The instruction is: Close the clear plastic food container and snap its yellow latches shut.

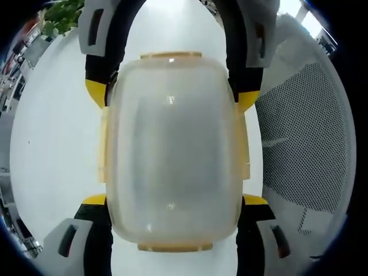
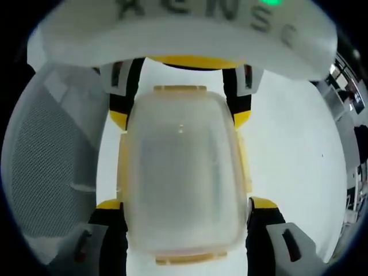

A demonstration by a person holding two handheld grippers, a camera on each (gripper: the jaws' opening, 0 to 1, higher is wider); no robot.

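Left gripper view showed the clear plastic food container (image 1: 172, 152) lying on the white worktop (image 1: 52, 144), seen from above, with its lid down over the body. The left gripper (image 1: 172, 210) had its jaws rising from the bottom edge, one on each side of the container's near end, spread and set against its corners without any clear squeeze. The right gripper (image 1: 172, 95) came in from the top, its jaws likewise straddling the far end. Yellow latches (image 1: 102, 149) showed along the long sides and at both ends; whether any was snapped could not be told through the cloudy plastic. A grey perforated mat (image 1: 305, 138) lay just beside the container.

Right gripper view gave the same scene from the opposite end: the container (image 2: 181, 172) sat between the right gripper's (image 2: 184, 213) spread jaws at the bottom, with the left gripper (image 2: 181, 118) reaching in from above, its white body overhead. Both tools pointed steeply down at the worktop, facing each other.

Judging from this, the lid seemed seated and the latching step was in hand. The next move would call for pressing each side latch (image 2: 246, 167) down against the container wall until it caught, while the other gripper steadied the box.
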